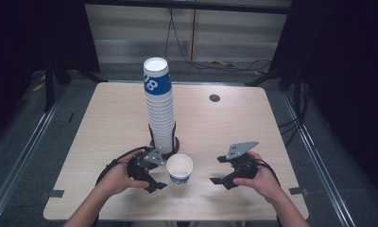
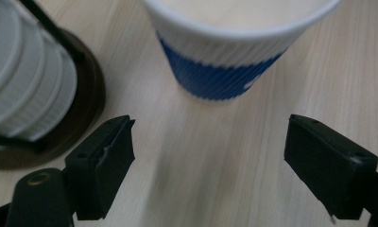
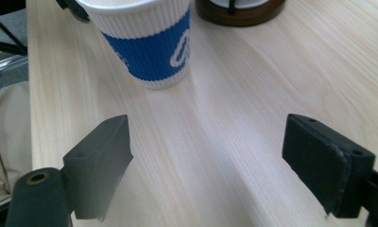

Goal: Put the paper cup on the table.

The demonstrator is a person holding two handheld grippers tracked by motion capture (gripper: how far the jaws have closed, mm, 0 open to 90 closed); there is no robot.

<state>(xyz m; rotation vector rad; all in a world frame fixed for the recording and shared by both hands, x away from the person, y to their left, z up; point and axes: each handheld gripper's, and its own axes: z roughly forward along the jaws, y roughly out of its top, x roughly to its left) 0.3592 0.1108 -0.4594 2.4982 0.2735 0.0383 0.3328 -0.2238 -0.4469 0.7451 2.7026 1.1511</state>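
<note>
Near the front edge of the table (image 1: 107,123), a single paper cup (image 1: 179,169) stands upright just before the stack of cups (image 1: 159,109). It lies ahead of the left gripper (image 1: 155,182), whose jaws are spread wide and empty, not yet around it. That gripper should probably ease forward level and close gently on the ribbed wall; the right gripper (image 1: 219,170), equally wide and empty, waits well apart.
</note>
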